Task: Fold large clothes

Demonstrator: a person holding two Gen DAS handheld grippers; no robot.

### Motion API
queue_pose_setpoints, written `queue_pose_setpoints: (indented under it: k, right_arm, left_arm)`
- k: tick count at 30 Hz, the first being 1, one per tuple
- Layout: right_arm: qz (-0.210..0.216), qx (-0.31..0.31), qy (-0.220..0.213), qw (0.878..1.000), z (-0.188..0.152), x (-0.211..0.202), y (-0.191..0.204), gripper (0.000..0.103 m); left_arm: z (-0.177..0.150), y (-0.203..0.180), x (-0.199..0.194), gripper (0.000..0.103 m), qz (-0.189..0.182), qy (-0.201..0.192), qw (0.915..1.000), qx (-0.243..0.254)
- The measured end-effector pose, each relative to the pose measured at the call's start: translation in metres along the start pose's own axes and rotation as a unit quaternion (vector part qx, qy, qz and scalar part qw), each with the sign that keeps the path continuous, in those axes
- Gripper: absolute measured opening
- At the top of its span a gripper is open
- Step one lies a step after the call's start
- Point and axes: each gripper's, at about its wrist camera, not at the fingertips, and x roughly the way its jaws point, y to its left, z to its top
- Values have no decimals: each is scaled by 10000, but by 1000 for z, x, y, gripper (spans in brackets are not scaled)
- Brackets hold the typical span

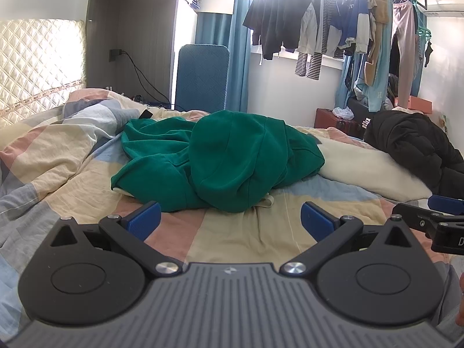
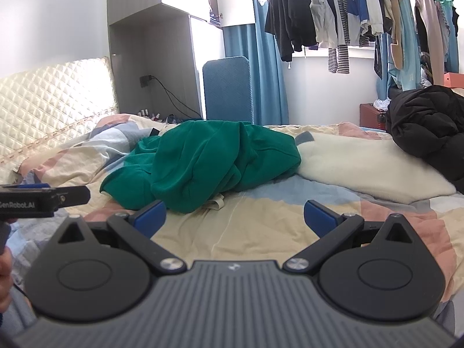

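A large green garment (image 1: 220,156) lies crumpled in a heap in the middle of the bed, also in the right wrist view (image 2: 203,159). My left gripper (image 1: 230,220) hovers just short of its near edge, open, blue pads (image 1: 143,220) wide apart with nothing between them. My right gripper (image 2: 235,217) is likewise open and empty, a little in front of the heap's near right side. The two grippers sit side by side; the right one shows at the left view's right edge (image 1: 435,217), the left one at the right view's left edge (image 2: 43,197).
The bed has a patchwork quilt (image 1: 246,232) and a quilted headboard (image 1: 37,58) at left. A white fleece blanket (image 1: 368,168) and a black puffer jacket (image 1: 414,145) lie to the right. Clothes hang on a rack (image 1: 333,20) by the window behind.
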Motion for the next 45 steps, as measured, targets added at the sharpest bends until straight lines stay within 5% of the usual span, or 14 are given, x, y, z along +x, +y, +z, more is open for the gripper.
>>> queue_pose_setpoints:
  k: [30,45]
  right_arm:
    - [54,33,92,9999,-4,4,3,103]
    - [177,22,74,9998,-7,8,14,103]
  left_arm:
    - [-6,2,8,103,-20,47,10000,3]
    - [-7,20,17,103,-66,222,9986,-482]
